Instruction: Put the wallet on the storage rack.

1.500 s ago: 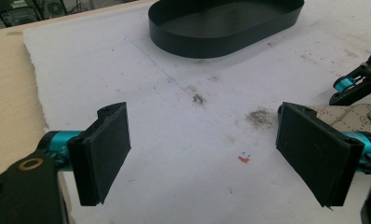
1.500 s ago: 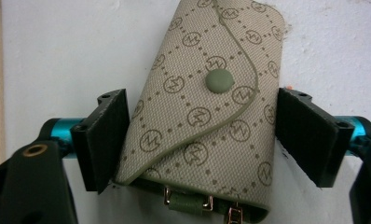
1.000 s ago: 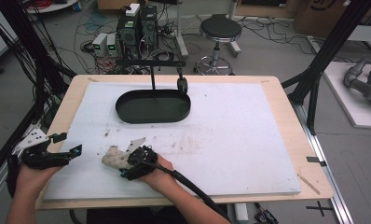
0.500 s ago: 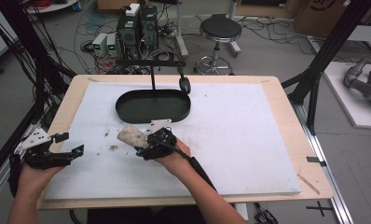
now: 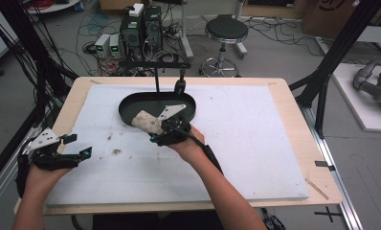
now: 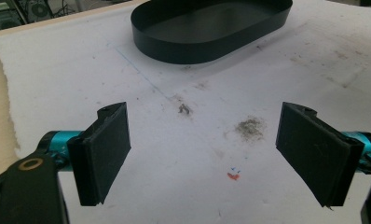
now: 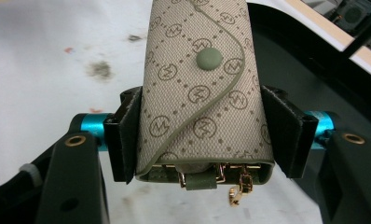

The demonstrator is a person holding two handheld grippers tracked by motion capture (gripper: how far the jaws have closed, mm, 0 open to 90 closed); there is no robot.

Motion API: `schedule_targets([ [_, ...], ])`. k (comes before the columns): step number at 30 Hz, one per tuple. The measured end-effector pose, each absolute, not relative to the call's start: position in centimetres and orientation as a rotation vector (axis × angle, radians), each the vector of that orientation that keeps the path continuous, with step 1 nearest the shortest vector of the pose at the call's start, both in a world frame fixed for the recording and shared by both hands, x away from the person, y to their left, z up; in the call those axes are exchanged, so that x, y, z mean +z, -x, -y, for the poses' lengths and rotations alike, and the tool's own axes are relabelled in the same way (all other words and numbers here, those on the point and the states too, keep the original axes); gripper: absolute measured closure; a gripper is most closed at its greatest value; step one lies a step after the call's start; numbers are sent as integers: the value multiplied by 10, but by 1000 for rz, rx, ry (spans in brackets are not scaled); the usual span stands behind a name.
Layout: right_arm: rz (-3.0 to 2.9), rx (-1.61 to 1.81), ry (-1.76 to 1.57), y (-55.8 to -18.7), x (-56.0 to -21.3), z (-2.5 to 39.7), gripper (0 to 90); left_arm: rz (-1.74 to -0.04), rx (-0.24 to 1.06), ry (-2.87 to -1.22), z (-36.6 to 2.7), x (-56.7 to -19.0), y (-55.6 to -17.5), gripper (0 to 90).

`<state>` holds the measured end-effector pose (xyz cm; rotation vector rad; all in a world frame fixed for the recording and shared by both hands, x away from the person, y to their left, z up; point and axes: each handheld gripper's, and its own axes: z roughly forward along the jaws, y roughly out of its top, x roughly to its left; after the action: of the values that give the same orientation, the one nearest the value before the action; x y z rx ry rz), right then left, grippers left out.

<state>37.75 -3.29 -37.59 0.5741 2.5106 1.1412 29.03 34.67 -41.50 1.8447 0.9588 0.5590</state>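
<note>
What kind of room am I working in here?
Probably a lab or workshop for recording handling tasks: a table inside a black frame, electronics boxes and cable tangles on the floor, and a rolling stool behind.

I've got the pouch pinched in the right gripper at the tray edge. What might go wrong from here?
The right gripper pinches the pouch near its clasp end, so the long free end may sag or swing and slip out. That end hangs over the tray rim and may catch the wall on lowering. The gold clasp dangles loose and might snag a jaw. The left gripper stands open, well away, and cannot steady it.
</note>
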Motion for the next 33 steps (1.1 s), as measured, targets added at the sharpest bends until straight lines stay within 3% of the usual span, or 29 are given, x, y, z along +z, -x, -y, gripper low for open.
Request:
schedule_targets([
  [19,-2511,1103,-600,-444,-371,38,362,-922,548,-1859,-335,-412,-291,175],
  [33,-2537,1013,-642,-482,-400,28,363,-861,505,-1883,-313,-412,-294,175],
])
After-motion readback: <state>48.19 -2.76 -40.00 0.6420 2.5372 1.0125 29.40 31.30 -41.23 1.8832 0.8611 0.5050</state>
